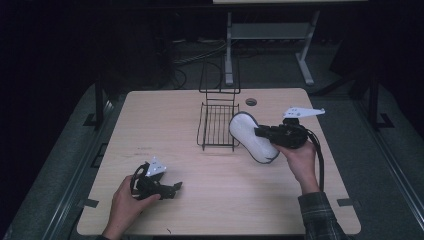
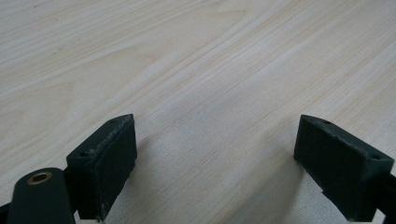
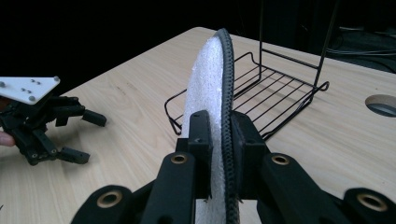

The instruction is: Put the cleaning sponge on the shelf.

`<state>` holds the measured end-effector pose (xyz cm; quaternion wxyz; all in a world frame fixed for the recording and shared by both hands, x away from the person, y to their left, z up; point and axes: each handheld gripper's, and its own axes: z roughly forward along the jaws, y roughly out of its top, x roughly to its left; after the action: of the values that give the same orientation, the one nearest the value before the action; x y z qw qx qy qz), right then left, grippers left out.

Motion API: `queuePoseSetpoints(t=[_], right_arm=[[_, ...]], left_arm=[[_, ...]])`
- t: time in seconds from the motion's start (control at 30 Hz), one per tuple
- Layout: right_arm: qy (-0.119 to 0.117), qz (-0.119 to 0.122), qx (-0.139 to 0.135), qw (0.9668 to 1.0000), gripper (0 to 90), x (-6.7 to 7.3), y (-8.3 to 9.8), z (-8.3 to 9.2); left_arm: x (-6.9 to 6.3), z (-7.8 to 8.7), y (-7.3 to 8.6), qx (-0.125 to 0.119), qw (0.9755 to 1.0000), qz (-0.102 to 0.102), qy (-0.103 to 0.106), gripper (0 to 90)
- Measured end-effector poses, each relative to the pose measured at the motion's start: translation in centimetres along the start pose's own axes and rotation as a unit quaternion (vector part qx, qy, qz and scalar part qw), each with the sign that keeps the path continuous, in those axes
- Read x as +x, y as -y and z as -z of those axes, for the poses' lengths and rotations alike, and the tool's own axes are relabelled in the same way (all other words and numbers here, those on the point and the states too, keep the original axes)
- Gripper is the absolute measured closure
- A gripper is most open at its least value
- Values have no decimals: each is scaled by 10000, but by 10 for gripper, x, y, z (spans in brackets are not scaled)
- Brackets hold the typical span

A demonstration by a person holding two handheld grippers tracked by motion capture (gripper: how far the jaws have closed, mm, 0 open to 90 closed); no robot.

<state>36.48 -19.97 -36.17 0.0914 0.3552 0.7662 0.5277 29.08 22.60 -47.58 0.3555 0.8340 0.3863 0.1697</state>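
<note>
A flat white foam pad [image 1: 248,134] with a black rim, shaped like a shoe sole, hangs above the table just right of a black wire rack [image 1: 218,125]. My right gripper [image 1: 261,133] is shut on the pad's lower half. In the right gripper view the pad [image 3: 205,88] stands on edge between the jaws of the right gripper [image 3: 222,133], with the rack [image 3: 280,93] behind it. My left gripper [image 1: 175,189] rests on the table at the near left, open with nothing in it. In its own view the left gripper [image 2: 215,154] faces bare wood.
The wooden table [image 1: 165,150] has a round cable hole [image 1: 251,102] at its far edge, right of the rack's tall back frame. Past the table stands a grey desk leg [image 1: 229,45] on a dark floor with cables.
</note>
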Motion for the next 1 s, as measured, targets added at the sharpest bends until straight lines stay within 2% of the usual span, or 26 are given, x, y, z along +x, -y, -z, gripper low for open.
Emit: queuePoseSetpoints(t=[0.5, 0.9, 1.0], right_arm=[[9, 52, -6, 10000, 801, -3, -23, -30], [80, -45, -70, 9999, 800, -8, -38, -59], [77, -71, -17, 9999, 800, -10, -39, -65]], left_arm=[[1, 0, 0, 24, 10000, -35, 0, 124], [0, 0, 0, 10, 10000, 14, 10, 124], [0, 0, 0, 9, 10000, 5, 14, 124]])
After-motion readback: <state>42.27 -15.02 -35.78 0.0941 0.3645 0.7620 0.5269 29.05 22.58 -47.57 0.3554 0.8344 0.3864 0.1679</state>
